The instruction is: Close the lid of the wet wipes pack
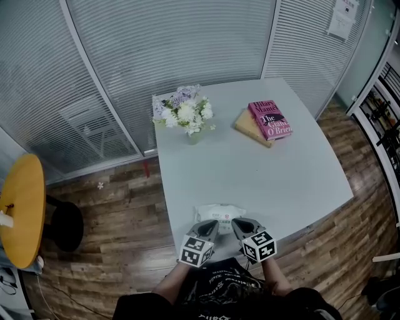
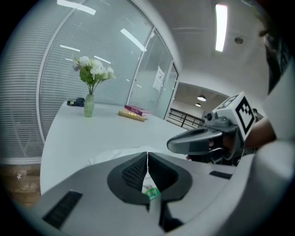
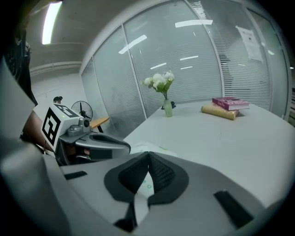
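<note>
The left gripper (image 2: 147, 157) and right gripper (image 3: 148, 157) are hovering side by side, jaws pressed together (nothing pinched), with the wet wipes pack (image 1: 220, 212) lying just beyond both tips.

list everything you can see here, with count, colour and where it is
table: one, white, centre
wet wipes pack: one, white, near edge of the table, just ahead of the grippers
vase of flowers: one, white and lilac blooms, far left corner of the table
books: two, pink on top of tan, far right of the table
round side table: one, yellow, on the floor at left
paper notice: one, white, wall at upper right
floor: brown wood, around the table
left gripper: one, grey, jaws together, beside the pack
right gripper: one, grey, jaws together, beside the pack
forearms: two, bottom edge, behind the grippers
</note>
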The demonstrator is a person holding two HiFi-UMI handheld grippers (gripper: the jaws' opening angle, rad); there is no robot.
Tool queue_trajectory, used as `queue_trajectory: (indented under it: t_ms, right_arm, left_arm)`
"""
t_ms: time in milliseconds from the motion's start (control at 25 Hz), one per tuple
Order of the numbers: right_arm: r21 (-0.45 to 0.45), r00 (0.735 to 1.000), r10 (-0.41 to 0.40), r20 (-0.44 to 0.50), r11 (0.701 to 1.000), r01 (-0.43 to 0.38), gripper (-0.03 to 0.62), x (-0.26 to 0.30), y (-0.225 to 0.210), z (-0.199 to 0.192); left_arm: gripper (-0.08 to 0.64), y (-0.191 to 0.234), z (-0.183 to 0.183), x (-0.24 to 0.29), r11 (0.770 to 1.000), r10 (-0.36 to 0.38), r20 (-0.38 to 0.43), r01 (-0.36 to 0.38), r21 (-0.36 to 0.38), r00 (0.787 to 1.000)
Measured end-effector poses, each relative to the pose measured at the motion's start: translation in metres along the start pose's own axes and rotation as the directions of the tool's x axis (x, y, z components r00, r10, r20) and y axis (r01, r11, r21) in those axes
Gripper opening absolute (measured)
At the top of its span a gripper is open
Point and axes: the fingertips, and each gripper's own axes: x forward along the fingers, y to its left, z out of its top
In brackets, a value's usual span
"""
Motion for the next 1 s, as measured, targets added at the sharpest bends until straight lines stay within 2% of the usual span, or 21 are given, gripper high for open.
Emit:
queue_trajectory:
  t_ms: [160, 320, 480, 680, 1000]
  right_arm:
    - [-0.025, 0.99, -0.078, 0.12, 0.996, 0.082, 0.0, -0.016, -0.001, 0.022]
    - [-0.021, 0.951, -0.189, 0.246, 0.98, 0.2, 0.0, -0.041, -0.008, 0.047]
    - [-0.021, 0.913, -0.243, 0.326, 0.964, 0.264, 0.0, -0.061, -0.008, 0.066]
    - [-0.02, 0.871, -0.301, 0.387, 0.942, 0.335, 0.0, -0.079, -0.011, 0.079]
    - [-0.02, 0.853, -0.364, 0.375, 0.916, 0.4, -0.002, -0.093, -0.018, 0.076]
  left_arm:
    - [0.008, 0.017, 0.029, -0.038, 0.999, 0.036, 0.135, -0.036, -0.003, 0.99]
    - [0.008, 0.033, 0.057, -0.081, 0.992, 0.089, 0.238, -0.108, 0.066, 0.967]
    - [0.008, 0.04, 0.07, -0.112, 0.986, 0.122, 0.306, -0.15, 0.071, 0.944]
    - [0.008, 0.045, 0.073, -0.129, 0.98, 0.168, 0.347, -0.194, 0.04, 0.923]
    - [0.008, 0.051, 0.085, -0.136, 0.976, 0.187, 0.392, -0.217, 0.033, 0.901]
